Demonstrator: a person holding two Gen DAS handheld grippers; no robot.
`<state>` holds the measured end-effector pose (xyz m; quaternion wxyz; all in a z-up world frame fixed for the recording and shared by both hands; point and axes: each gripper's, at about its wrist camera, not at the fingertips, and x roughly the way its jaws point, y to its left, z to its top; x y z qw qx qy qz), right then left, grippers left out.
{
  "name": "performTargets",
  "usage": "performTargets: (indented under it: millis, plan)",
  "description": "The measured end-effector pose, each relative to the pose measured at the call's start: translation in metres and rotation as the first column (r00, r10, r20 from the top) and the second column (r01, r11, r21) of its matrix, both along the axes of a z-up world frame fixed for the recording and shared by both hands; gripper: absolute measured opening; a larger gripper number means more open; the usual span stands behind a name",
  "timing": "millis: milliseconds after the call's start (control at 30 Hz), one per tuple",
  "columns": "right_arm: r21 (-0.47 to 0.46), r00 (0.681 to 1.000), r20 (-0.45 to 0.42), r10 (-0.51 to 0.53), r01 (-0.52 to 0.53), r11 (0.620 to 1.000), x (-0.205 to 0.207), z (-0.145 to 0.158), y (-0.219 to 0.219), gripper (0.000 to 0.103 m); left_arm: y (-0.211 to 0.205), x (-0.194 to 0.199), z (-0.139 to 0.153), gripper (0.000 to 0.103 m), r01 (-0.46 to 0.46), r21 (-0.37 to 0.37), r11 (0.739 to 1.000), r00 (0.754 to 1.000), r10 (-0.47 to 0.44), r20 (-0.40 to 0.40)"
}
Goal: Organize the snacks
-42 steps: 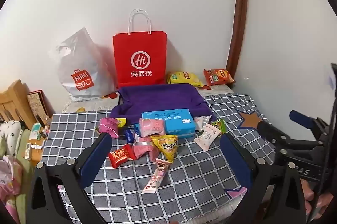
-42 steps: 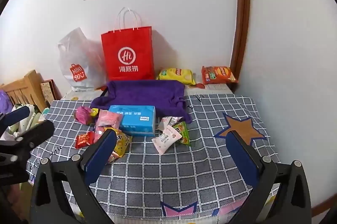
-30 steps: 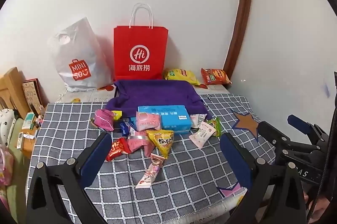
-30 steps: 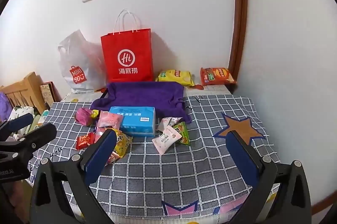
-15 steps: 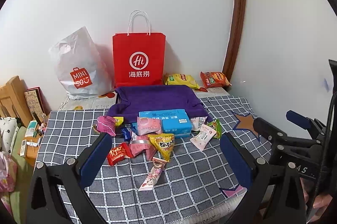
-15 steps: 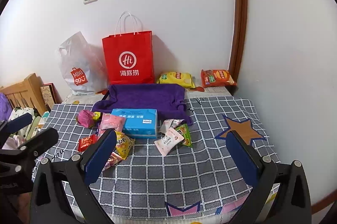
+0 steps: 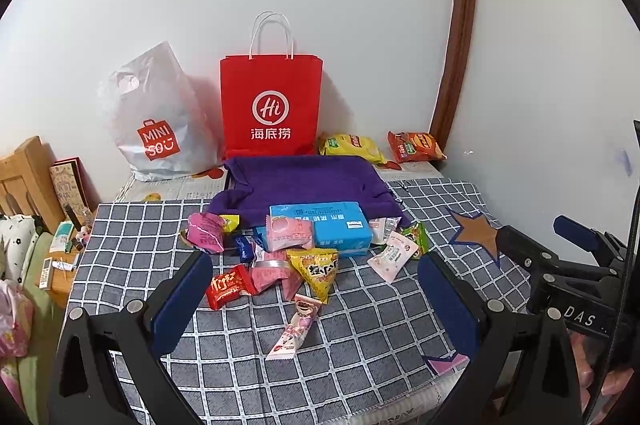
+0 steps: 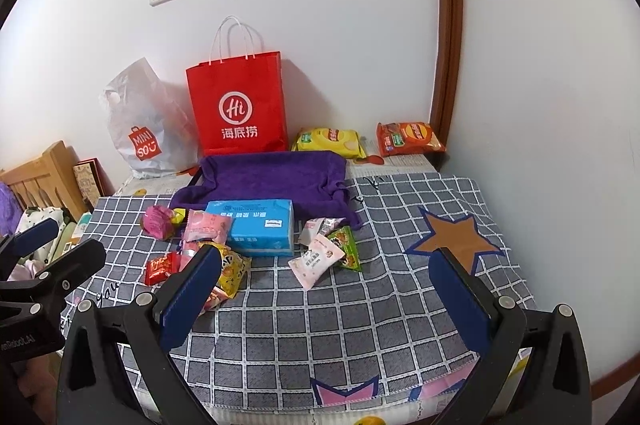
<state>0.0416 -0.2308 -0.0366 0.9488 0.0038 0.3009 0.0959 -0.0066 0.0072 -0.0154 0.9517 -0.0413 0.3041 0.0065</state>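
Observation:
Several small snack packets lie scattered on the checked tablecloth (image 7: 360, 309): a yellow triangle pack (image 7: 316, 267), a red packet (image 7: 226, 287), a pink bar (image 7: 296, 329), a magenta pouch (image 7: 204, 231) and a pale pink sachet (image 8: 316, 261). A blue box (image 7: 328, 231) sits among them, in front of a purple cloth (image 7: 304, 181). My left gripper (image 7: 312, 301) hangs open above the near snacks with nothing between its fingers. My right gripper (image 8: 324, 293) is open too, over bare cloth near the front edge.
A red paper bag (image 7: 272, 109) and a white plastic bag (image 7: 154, 121) stand against the back wall. Yellow (image 8: 328, 139) and orange (image 8: 408, 137) chip bags lie at the back right. A wooden headboard (image 7: 24, 177) and clutter sit left of the table.
Both views have shifted slightly; the left gripper has drifted back and steadied, and the right one has edged a little. No snack has moved and both stay open.

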Motion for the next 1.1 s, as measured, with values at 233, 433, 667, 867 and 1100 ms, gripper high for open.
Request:
performTargets:
  millis: [233,433,667,867,1100]
  plan:
    - [-0.007,1.0,-0.002,0.003,-0.003,1.0,0.001,-0.004,0.003,0.102,-0.001,0.001,-0.001,0.103,0.008,-0.004,1.0,1.0,-0.008,0.003]
    - [-0.005,1.0,0.004,0.0,0.0,1.0,0.002,-0.003,0.003,0.102,0.0,0.002,0.0,0.103,0.009,0.007,1.0,1.0,-0.009,0.018]
    - [0.002,1.0,0.026,0.008,-0.008,1.0,0.001,0.001,0.006,0.102,0.008,0.004,-0.002,0.103,0.013,-0.008,1.0,1.0,-0.013,0.014]
    - [-0.002,1.0,0.009,0.016,-0.016,1.0,0.012,-0.003,0.012,0.102,0.017,0.011,-0.005,0.103,0.006,-0.018,1.0,1.0,-0.006,0.015]
    - [0.017,0.999,-0.016,0.036,-0.036,0.999,0.026,-0.009,0.018,0.102,0.022,0.022,-0.008,0.103,0.009,-0.017,1.0,1.0,-0.009,0.018]
